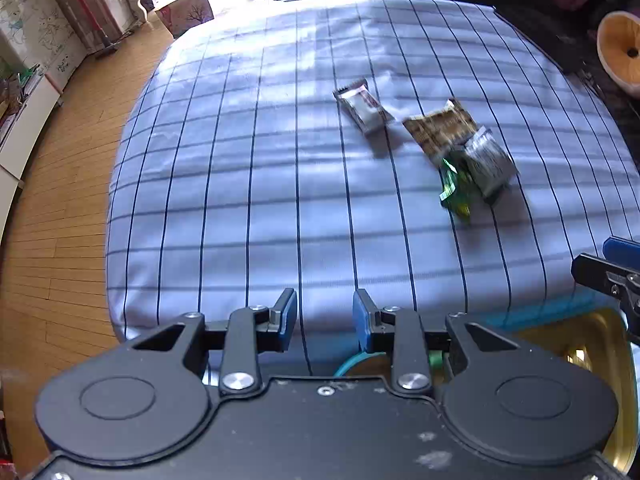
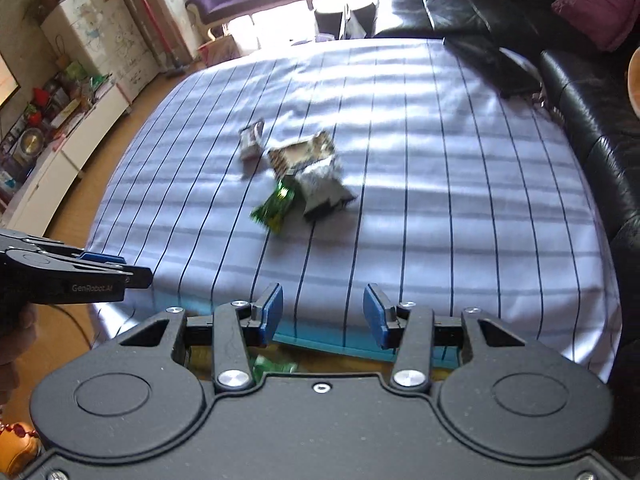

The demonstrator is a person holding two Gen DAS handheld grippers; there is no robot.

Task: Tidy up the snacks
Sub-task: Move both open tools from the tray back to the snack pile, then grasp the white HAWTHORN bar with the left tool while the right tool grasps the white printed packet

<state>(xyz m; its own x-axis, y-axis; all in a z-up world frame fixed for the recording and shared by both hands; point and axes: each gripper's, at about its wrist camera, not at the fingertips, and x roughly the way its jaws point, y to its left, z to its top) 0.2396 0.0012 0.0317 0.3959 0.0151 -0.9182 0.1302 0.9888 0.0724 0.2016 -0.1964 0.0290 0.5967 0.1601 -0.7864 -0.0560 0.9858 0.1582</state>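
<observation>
Several snack packets lie on the blue striped tablecloth (image 1: pixel 240 200): a silver one (image 1: pixel 363 109) (image 2: pixel 251 140), a brown patterned one (image 1: pixel 438 128) (image 2: pixel 302 152), a grey-black one (image 1: pixel 489 164) (image 2: pixel 324 190) and a green one (image 1: pixel 456 192) (image 2: pixel 276 206). My left gripper (image 1: pixel 325 318) is open and empty above the near table edge. My right gripper (image 2: pixel 323 316) is open and empty there too. A gold tin (image 1: pixel 592 348) with a teal rim sits below the grippers, with green packets (image 2: pixel 274 366) inside.
A black leather sofa (image 2: pixel 580 80) runs along the far and right sides. A wooden floor (image 1: pixel 52 240) lies to the left, with white cabinets (image 2: pixel 68 148). The other gripper shows at the right edge (image 1: pixel 608 276) and left edge (image 2: pixel 72 276).
</observation>
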